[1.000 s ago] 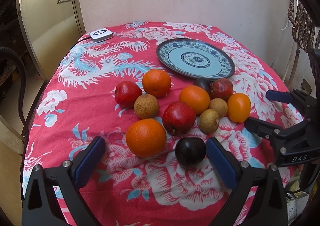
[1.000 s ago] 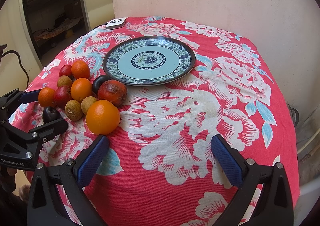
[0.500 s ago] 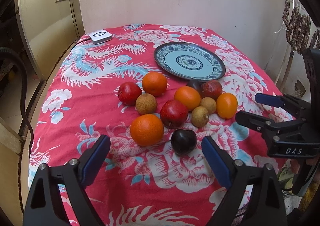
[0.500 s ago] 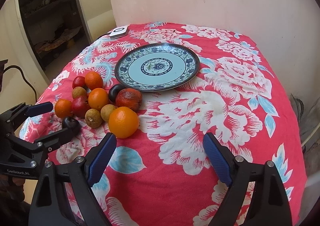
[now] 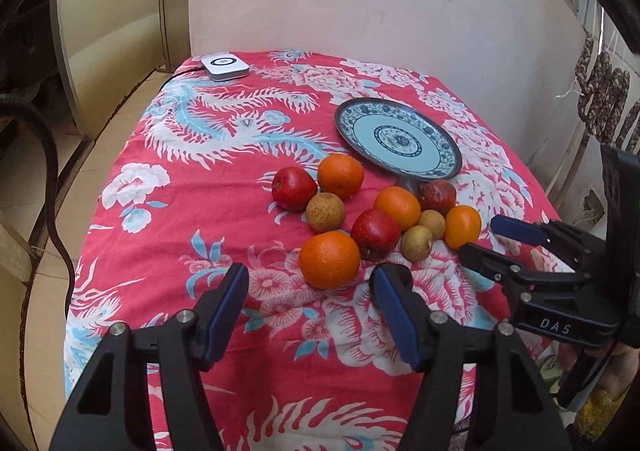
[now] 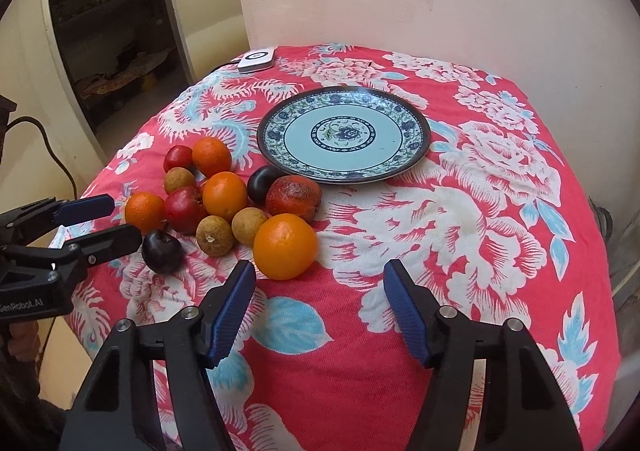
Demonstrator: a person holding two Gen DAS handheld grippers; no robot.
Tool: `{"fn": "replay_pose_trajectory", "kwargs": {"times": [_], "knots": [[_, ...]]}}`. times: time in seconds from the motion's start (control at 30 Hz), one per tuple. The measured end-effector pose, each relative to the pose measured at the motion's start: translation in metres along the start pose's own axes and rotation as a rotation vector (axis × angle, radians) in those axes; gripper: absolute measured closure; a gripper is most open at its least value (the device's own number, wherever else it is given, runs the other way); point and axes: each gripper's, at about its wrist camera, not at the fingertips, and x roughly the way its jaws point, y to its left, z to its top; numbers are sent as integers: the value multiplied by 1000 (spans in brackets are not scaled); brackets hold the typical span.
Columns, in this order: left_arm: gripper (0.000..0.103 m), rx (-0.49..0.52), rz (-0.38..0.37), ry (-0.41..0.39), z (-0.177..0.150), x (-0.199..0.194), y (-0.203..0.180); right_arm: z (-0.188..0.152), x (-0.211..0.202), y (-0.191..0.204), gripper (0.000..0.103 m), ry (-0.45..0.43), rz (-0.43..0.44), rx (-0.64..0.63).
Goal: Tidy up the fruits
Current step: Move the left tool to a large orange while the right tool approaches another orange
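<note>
While both my grippers, left [image 5: 310,303] and right [image 6: 320,303], are closing on nothing and have drawn back, the fruits [image 6: 224,195] lie clustered beside the bare plate [image 6: 416,119]; sorting is unstarted.

Oranges, red apples, brown longans and dark plums form a touching fruit cluster [image 6: 224,207] at frame left, beside the empty patterned plate [image 6: 416,131].

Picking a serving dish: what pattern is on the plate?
Blue floral on pale blue plate; clearest in right wrist view.
</note>
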Motion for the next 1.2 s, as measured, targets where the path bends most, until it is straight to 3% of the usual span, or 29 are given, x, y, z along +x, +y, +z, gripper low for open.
{"fn": "replay_pose_trajectory", "kwargs": {"times": [0.13,0.6,0.83,1.1,1.2], "knots": [[42,-59,-37,24,3,7,8,0,2,3,39,1,1,-7],[46,-89,-38,10,0,10,5,3,7,7,51,5,9,-10],[47,-111,-73,1,0,12,10,4,8,12,60,-6,8,-14],[65,-109,-122,-6,0,11,8,5,9,15,66,-10,8,-22],[67,-103,-119,-4,0,10,6,5,9,15,67,-12,8,-15]]}}
